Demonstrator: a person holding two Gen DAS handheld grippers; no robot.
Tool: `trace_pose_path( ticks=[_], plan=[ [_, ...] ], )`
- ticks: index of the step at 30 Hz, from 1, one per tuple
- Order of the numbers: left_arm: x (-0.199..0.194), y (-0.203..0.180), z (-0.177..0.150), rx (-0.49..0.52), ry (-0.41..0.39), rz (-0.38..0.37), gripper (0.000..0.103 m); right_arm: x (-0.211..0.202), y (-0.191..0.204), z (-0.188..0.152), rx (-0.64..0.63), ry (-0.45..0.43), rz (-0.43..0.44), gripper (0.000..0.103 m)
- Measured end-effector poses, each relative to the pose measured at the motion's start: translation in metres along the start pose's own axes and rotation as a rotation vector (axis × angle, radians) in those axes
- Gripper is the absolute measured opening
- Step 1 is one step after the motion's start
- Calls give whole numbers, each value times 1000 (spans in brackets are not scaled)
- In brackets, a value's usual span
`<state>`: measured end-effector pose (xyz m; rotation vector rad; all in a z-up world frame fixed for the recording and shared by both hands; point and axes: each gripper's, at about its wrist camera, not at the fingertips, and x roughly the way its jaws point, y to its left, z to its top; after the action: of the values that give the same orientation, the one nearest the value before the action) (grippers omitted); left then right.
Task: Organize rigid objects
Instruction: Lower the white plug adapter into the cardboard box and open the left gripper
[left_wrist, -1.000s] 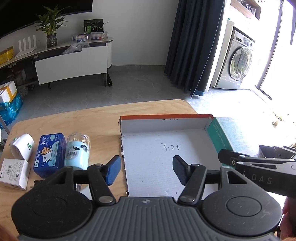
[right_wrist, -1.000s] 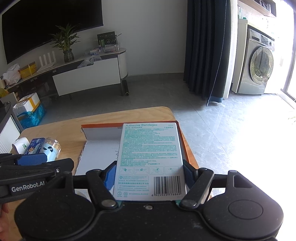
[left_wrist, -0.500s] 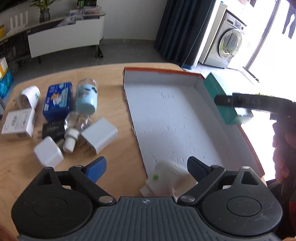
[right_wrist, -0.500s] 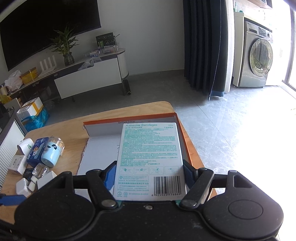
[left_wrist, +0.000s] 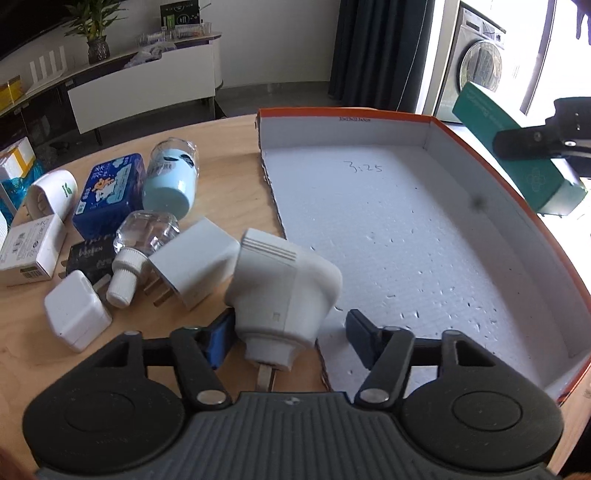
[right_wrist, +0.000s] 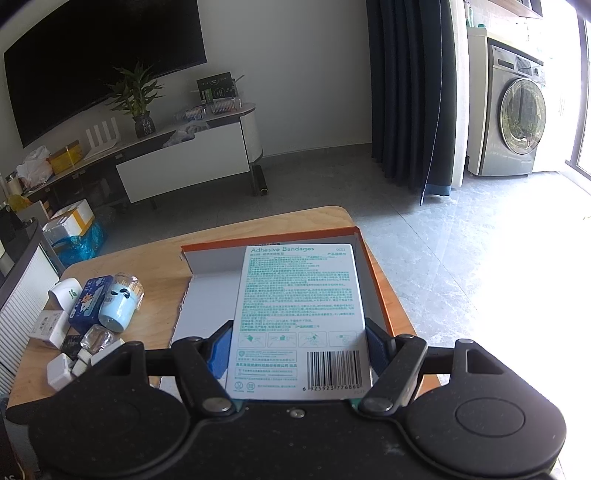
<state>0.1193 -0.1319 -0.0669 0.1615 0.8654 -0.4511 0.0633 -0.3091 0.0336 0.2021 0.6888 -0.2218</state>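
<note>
Pick-up step: left gripper (left_wrist: 286, 341) jaws were closing around white plug adapter (left_wrist: 282, 291), right pad apart. Right gripper (right_wrist: 297, 350) clamped bandage box (right_wrist: 299, 317). Next: lift adapter into tray (left_wrist: 406, 221).

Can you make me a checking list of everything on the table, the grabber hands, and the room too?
Surface: light wooden table, rounded corners.
Job's things: orange-rimmed white cardboard tray, nothing lying in it; green-and-white adhesive bandage box; white rounded plug-in device at the tray's torn near edge.
Clutter: blue tin, pale blue jar, clear small bottle, white chargers, small white cartons, crowded left of the tray.
Grippers: left gripper closing around the plug-in device; right gripper clamping the bandage box above the tray.
Cables: nothing seen.
Surroundings: washing machine, dark curtain, potted plant.
</note>
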Motion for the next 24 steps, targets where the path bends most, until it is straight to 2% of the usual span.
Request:
trace_pose_path(
  ticks=[4,7,8,9,12,14,18,19,20,21,22,23,24],
  plan=[
    [6,5,9,-26,-15,-39,45,0,0,-1,4,0,3,84],
    [0,-1,19,-21,-57,-59,40,-1,0,-1,-4,-3,5,84],
    [-2,-4,23,-17,-67,-69,30,-1,-1,-1,-6,-4,3,84],
    [-2,-6,28,-8,-75,-79,16,-1,-2,0,-5,-3,1,84],
    [6,-13,40,12,-67,-82,15,3,-3,0,-2,3,2,84],
    [18,-14,45,-26,-39,-105,15,4,-3,-1,5,10,5,84],
    [16,-23,54,-17,-69,-118,19,2,-5,-2,4,8,2,84],
    [13,-26,55,-17,-75,-116,22,3,-6,-2,6,9,4,84],
    [12,-27,57,-15,-80,-96,40,3,-7,-1,10,10,5,84],
    [11,-27,59,-12,-94,-62,70,4,-8,0,12,12,7,84],
    [12,-27,61,-10,-119,-16,82,5,-9,1,11,14,9,84],
    [13,-26,63,-7,-140,6,94,6,-9,1,11,14,7,84],
    [15,-25,65,-9,-147,5,96,6,-9,1,13,13,7,84]
  ],
)
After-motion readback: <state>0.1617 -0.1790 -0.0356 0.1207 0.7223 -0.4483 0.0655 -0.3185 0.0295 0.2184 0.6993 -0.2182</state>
